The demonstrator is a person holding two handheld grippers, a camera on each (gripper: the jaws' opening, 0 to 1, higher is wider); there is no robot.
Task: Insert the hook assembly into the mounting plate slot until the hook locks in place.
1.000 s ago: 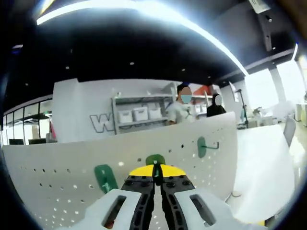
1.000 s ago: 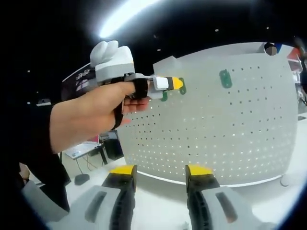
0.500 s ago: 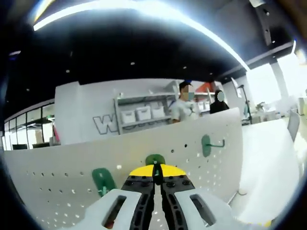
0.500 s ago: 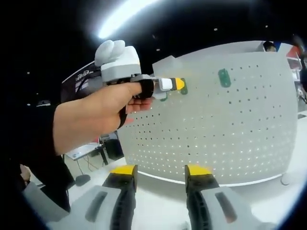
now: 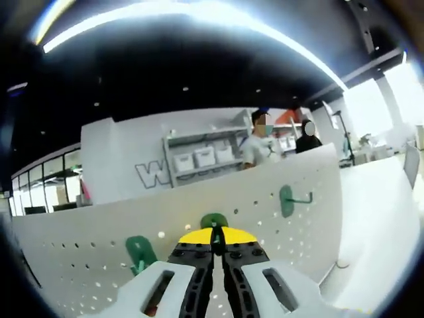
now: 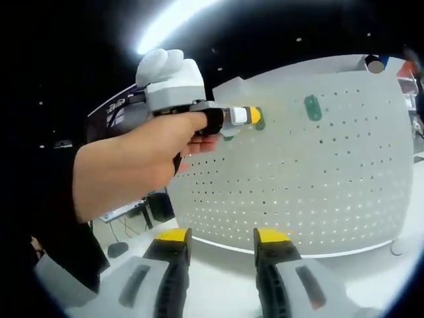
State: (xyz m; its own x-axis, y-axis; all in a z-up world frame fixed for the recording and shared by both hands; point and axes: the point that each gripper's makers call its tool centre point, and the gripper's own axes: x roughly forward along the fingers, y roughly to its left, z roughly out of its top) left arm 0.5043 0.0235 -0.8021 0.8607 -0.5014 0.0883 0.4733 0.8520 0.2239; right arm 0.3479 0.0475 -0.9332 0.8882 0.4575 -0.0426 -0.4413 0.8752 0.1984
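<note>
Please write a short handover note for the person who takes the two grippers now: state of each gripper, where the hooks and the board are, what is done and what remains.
Left gripper: jaws shut on a green plastic hook, its yellow tips at the white perforated board.
Right gripper: jaws open, holding nothing, low in front of the board.
On the board: a second green hook beside the left gripper, and a third green hook with its prong pointing outward, further along the top rows.
Done: the held hook is brought up to the board.
Left: I cannot tell whether it is seated; press until it locks, then release.
</note>
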